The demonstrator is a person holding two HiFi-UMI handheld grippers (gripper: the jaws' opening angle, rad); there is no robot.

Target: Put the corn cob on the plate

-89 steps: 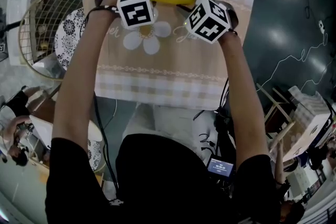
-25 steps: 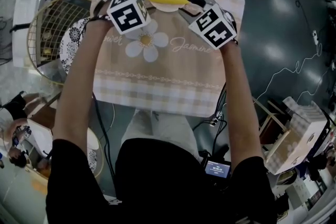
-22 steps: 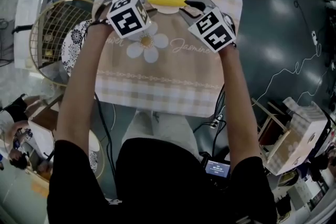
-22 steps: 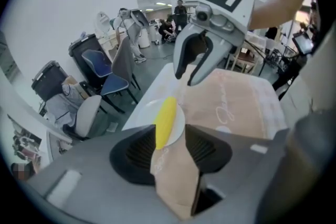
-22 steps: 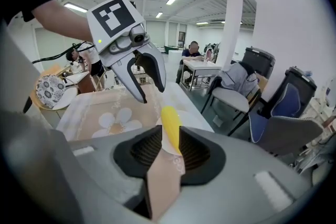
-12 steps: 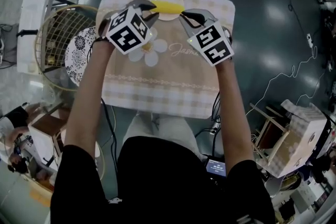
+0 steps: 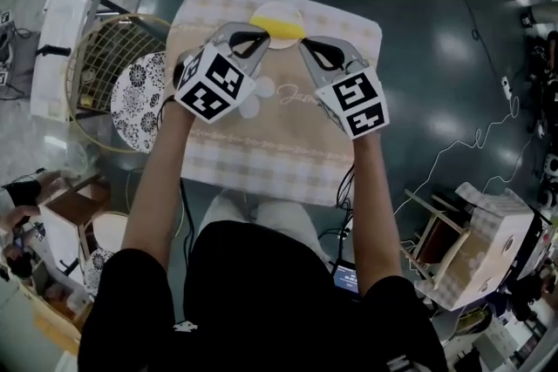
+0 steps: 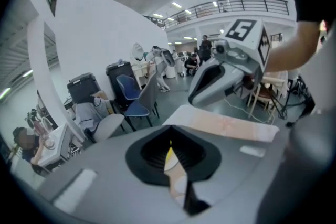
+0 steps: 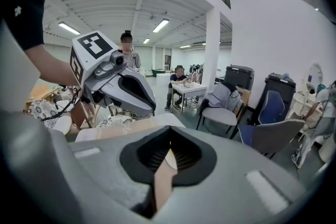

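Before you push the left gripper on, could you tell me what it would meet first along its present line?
Probably the corn cob on the plate, just beyond the shut left gripper; depth is uncertain.

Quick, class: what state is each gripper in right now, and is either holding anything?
Left gripper: shut, holding nothing.
Right gripper: shut, holding nothing.
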